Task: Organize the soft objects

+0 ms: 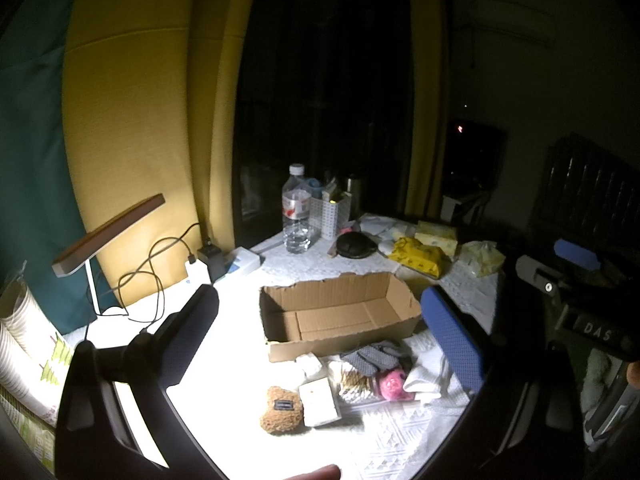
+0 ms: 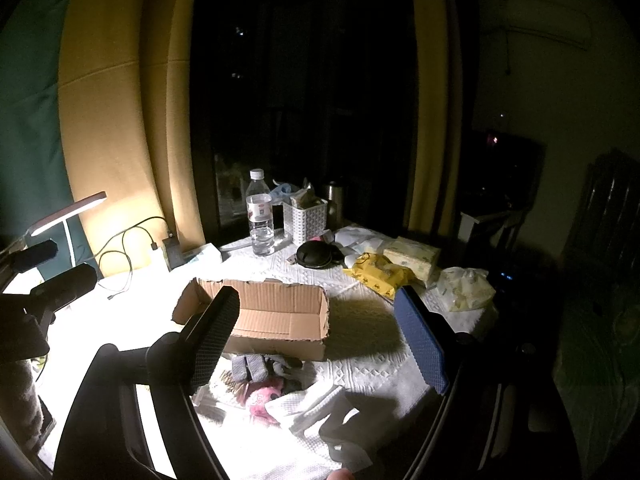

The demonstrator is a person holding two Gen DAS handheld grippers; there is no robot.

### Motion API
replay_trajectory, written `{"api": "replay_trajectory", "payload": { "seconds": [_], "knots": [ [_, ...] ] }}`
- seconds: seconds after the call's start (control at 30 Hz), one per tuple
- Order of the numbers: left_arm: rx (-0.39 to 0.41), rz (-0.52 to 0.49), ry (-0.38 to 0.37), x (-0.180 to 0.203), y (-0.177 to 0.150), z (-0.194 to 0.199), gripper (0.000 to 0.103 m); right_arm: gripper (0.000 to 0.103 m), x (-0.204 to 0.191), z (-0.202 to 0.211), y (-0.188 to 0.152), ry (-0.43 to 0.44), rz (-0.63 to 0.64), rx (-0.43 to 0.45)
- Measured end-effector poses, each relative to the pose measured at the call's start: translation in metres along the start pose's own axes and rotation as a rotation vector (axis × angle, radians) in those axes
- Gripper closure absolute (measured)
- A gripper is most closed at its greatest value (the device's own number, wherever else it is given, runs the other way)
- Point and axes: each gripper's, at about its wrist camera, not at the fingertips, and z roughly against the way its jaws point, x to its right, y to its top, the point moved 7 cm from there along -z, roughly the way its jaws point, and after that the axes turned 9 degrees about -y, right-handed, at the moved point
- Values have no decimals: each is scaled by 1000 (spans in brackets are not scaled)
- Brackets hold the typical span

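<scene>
An empty open cardboard box (image 1: 340, 312) (image 2: 276, 312) sits mid-table. In front of it lies a pile of soft things: grey patterned socks (image 1: 374, 356) (image 2: 250, 366), a pink plush (image 1: 392, 386) (image 2: 262, 398), a white folded cloth (image 1: 424, 380) (image 2: 312, 404), a brown fuzzy toy (image 1: 280, 410) and a white pad (image 1: 320, 400). My left gripper (image 1: 324, 340) is open and empty, held above the pile and box. My right gripper (image 2: 320, 344) is open and empty, above the pile; it also shows at the right of the left wrist view (image 1: 568, 276).
A desk lamp (image 1: 104, 236) and cables stand at the left. At the back are a water bottle (image 1: 297, 212), a white basket (image 2: 305, 220), a black round case (image 2: 314, 256), yellow wipes packs (image 1: 418, 256) and tissue packs (image 2: 466, 288). The room beyond is dark.
</scene>
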Motion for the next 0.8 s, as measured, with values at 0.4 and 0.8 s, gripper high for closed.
{"api": "replay_trajectory", "payload": {
  "seconds": [0.4,0.8],
  "knots": [
    [1,1,1,0,0,0,1,20,-2,-1,0,0,3,0],
    [3,0,-3,1,1,1,1,20,-5,-4,-2,1,3,-3]
  ]
}}
